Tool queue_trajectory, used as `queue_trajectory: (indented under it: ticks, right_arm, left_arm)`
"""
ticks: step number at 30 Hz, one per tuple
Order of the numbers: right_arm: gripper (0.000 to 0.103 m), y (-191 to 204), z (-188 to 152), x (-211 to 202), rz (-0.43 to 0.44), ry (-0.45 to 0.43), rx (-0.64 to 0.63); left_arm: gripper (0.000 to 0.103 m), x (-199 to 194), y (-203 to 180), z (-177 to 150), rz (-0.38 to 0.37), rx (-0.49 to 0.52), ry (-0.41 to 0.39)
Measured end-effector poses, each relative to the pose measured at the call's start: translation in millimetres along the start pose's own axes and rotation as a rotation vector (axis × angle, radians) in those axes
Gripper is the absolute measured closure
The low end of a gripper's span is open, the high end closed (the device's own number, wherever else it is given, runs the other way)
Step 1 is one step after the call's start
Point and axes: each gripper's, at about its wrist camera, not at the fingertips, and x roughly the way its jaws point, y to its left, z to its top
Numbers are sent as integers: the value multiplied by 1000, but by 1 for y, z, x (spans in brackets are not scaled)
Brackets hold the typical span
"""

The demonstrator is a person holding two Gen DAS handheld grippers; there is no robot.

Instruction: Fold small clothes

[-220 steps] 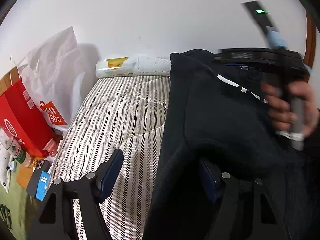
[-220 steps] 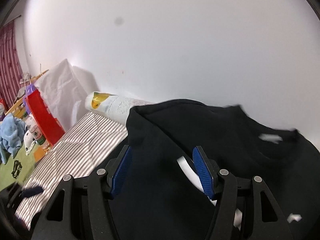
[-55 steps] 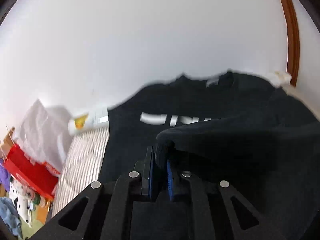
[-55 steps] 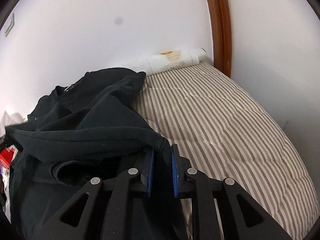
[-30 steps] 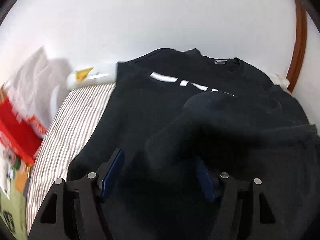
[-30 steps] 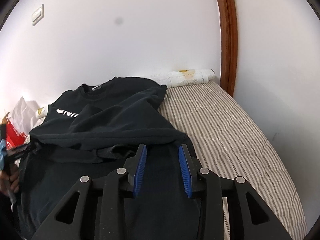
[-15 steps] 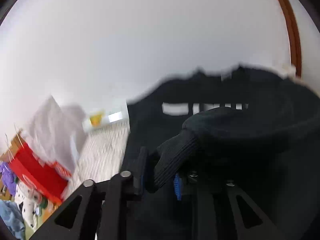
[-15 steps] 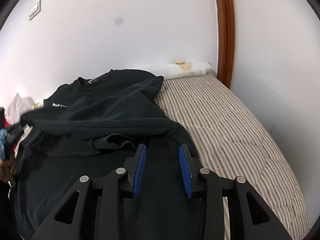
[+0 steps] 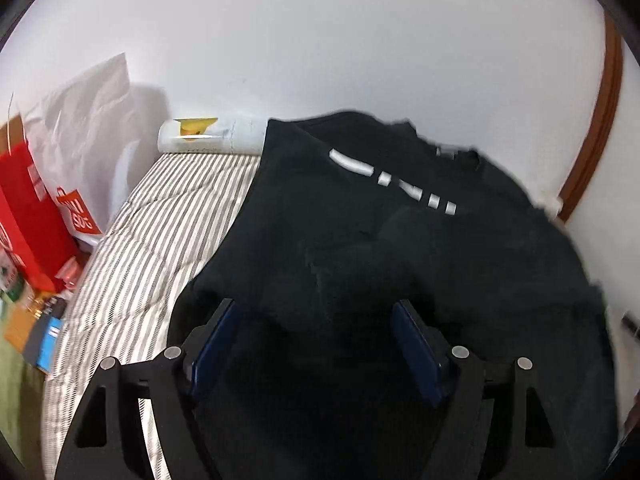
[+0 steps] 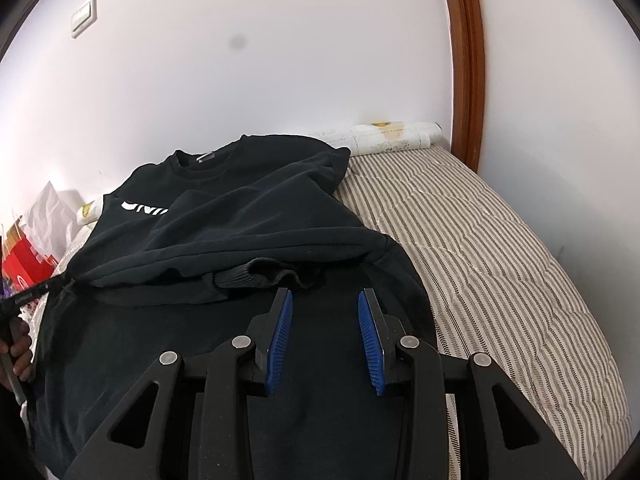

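Sweatshirt [image 10: 248, 216] (black, white lettering) is spread on the striped mattress [image 10: 500, 248], one sleeve [image 10: 256, 276] folded across just ahead of the right tongs [image 10: 325, 340], which are held part open, gripping nothing. The left tongs [image 9: 316, 352] have just been opened wide over the cloth, nothing pinched.

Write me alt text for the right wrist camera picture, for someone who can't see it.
A black sweatshirt lies on a striped mattress, its sleeves folded across the chest so they partly cover the white lettering. In the foreground the right tool stands open above the lower part of the garment, its blue pads holding nothing. A rolled white paper lies against the white wall behind.
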Motion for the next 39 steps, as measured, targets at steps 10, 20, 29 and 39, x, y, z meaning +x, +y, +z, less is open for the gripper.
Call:
queue_trajectory:
  ticks: [10,20,29,39]
  right_arm:
    - [68,-7,-3,-2,-24,15,0]
    - [50,7,10,53,-172,69,-84]
    - [93,7,34,72,-155,85,-67]
    - [84,32,16,17,40,25,-124]
  left_arm:
    - [35,69,-5,17,89,-46,110]
    - [91,64,-49,15,147,156,30]
    - [92,7,-19,77,95,42,-187]
    - [92,25,1,74,98,-5,-133]
